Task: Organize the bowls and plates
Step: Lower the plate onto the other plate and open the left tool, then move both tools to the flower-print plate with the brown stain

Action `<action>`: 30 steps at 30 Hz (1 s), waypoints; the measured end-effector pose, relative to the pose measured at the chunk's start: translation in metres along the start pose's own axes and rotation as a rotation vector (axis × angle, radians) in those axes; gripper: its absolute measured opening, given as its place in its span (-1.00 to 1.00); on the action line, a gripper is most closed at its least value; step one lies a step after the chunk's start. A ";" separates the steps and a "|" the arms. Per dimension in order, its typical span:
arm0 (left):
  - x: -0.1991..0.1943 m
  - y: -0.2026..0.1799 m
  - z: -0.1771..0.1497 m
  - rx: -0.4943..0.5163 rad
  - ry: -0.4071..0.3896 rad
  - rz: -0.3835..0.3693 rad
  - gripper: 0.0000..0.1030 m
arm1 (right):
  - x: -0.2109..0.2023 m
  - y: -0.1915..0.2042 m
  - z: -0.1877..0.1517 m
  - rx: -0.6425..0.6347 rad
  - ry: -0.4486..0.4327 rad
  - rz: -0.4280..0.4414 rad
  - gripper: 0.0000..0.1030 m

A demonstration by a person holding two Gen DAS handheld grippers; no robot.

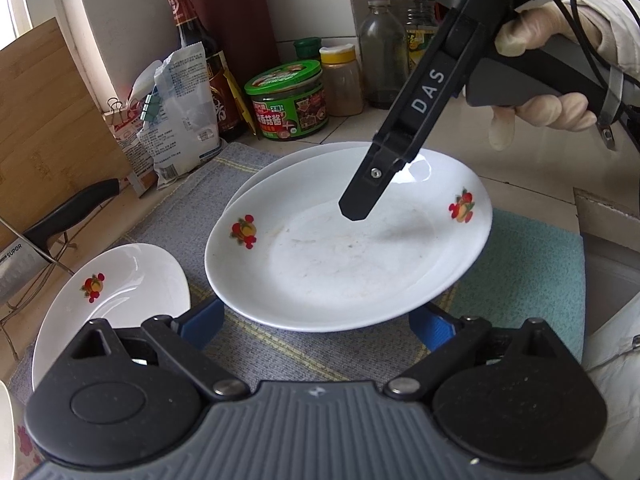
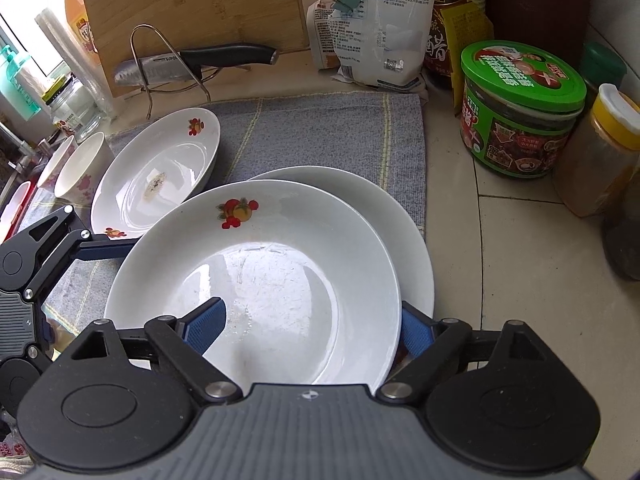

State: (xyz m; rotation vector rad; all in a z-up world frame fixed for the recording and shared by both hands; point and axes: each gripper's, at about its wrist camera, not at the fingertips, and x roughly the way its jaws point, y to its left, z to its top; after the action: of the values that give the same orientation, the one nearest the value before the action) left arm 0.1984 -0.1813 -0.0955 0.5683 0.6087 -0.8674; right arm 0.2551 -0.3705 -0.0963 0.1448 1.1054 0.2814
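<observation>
The top plate (image 2: 256, 276), white with fruit prints, sits tilted on a second plate (image 2: 400, 232) on the grey mat (image 2: 320, 136), its far rim overlapping the lower one. The right tongs (image 2: 308, 322) grip this top plate at its near edge: one blue pad (image 2: 206, 326) lies inside the plate, the other (image 2: 416, 330) sits under the rim on the outside. In the left wrist view the same plate (image 1: 344, 252) looks lifted off the mat (image 1: 168, 216) on its near side, and the left tongs (image 1: 316, 326) stand open, their blue pads (image 1: 202, 322) apart below the plate's near rim; whether they touch it cannot be told. The right tongs (image 1: 356, 210) come down from above onto the plate's far side, held by a gloved hand (image 1: 540, 76). A third plate (image 2: 156, 172), with a dirty spot, lies left of the top plate on the mat, and a cup (image 2: 82, 170) stands beyond it. Behind the mat are a green-lidded jar (image 2: 520, 108), a knife (image 2: 192, 64) on a wire rack, a cutting board (image 2: 192, 12) and a clipped bag (image 2: 372, 28).
</observation>
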 end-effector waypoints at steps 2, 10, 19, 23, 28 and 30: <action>-0.001 0.001 -0.001 0.000 -0.001 0.006 0.92 | -0.002 0.002 -0.001 0.004 0.000 -0.003 0.88; -0.009 0.011 -0.006 -0.042 -0.003 0.025 0.92 | -0.013 0.007 -0.007 0.020 -0.003 -0.024 0.98; -0.026 0.013 -0.010 -0.085 -0.034 0.058 0.92 | -0.019 0.010 -0.018 0.017 0.006 -0.090 1.00; -0.035 0.012 -0.010 -0.129 -0.054 0.080 0.96 | -0.028 0.025 -0.018 -0.038 -0.046 -0.132 1.00; -0.050 0.008 -0.013 -0.198 -0.087 0.139 0.99 | -0.032 0.051 -0.023 -0.133 -0.127 -0.208 1.00; -0.057 0.009 -0.016 -0.241 -0.088 0.163 0.99 | -0.031 0.061 -0.025 -0.163 -0.149 -0.228 1.00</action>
State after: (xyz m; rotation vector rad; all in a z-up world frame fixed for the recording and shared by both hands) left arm 0.1728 -0.1363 -0.0657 0.3535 0.5684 -0.6504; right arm 0.2101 -0.3221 -0.0652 -0.1038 0.9366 0.1529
